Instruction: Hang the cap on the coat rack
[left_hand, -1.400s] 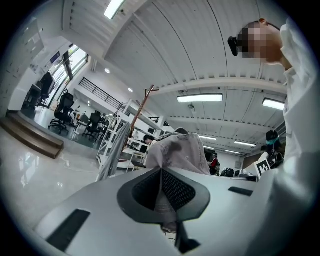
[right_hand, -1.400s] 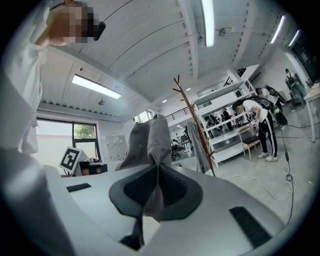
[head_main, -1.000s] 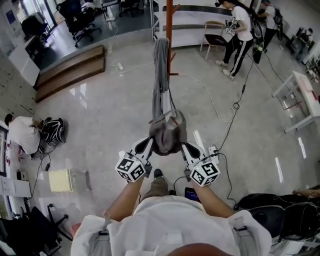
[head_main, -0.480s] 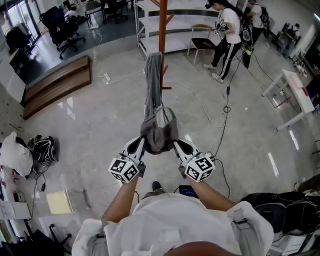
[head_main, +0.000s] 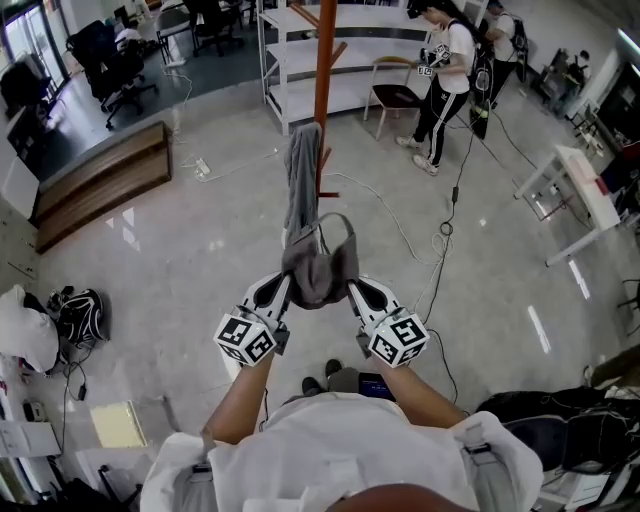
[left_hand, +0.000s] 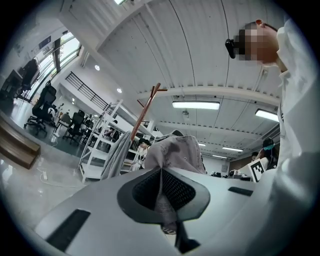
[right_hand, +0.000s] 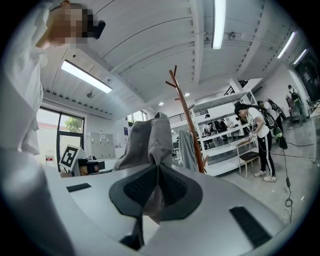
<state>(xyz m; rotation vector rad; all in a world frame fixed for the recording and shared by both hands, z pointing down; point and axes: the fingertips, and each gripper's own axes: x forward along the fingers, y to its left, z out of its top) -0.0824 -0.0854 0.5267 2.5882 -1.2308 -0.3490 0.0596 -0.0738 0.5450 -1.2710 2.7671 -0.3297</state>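
I hold a grey cap (head_main: 320, 268) up between both grippers. My left gripper (head_main: 283, 290) is shut on the cap's left edge, and grey fabric (left_hand: 176, 152) is pinched in its jaws. My right gripper (head_main: 356, 290) is shut on the right edge, with cap cloth (right_hand: 149, 142) rising from its jaws. The brown wooden coat rack (head_main: 321, 75) stands straight ahead, its pegs (right_hand: 173, 80) branching at the top. A grey garment (head_main: 302, 175) hangs from the rack just beyond the cap.
White shelving (head_main: 350, 60) stands behind the rack, with a chair (head_main: 392, 92) and a person (head_main: 440, 80) to its right. Cables (head_main: 440, 240) trail across the glossy floor. A long wooden bench (head_main: 95, 185) lies at the left, and a white table (head_main: 575, 195) at the right.
I have stepped toward the rack, which now shows taller and nearer in the head view. Both grippers stay shut on the cap, held at about the same height.
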